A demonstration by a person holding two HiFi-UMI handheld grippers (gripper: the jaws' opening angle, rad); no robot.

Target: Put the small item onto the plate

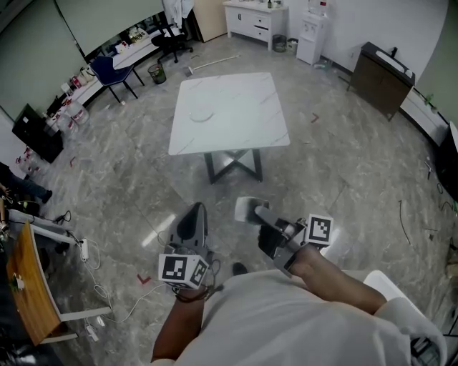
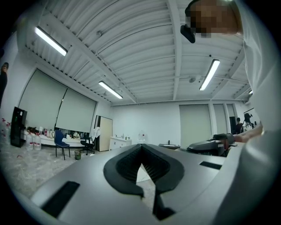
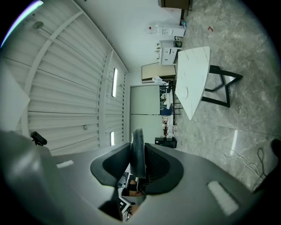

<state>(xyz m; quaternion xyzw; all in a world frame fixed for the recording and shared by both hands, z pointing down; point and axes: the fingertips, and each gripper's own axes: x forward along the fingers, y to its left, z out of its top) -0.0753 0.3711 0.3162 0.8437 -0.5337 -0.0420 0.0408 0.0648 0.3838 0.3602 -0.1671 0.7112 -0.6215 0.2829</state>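
A small round plate (image 1: 202, 112) lies on the left part of a white marble table (image 1: 236, 136), well ahead of me across the floor. My right gripper (image 1: 248, 210) is held at waist height, far short of the table, shut on a small flat item (image 3: 138, 151) that stands edge-on between its pads. The item shows pale at the jaw tips in the head view. My left gripper (image 1: 192, 218) hangs beside it, jaws together with nothing in them (image 2: 141, 151). The right gripper view shows the table (image 3: 195, 74) and plate (image 3: 186, 92) tilted sideways in the distance.
Grey marble floor lies between me and the table. A dark cabinet (image 1: 381, 77) stands at the back right and white cabinets (image 1: 255, 19) at the back. Blue and black chairs (image 1: 114, 73) are at the back left. A wooden piece (image 1: 28, 282) and cables (image 1: 96, 279) lie at my left.
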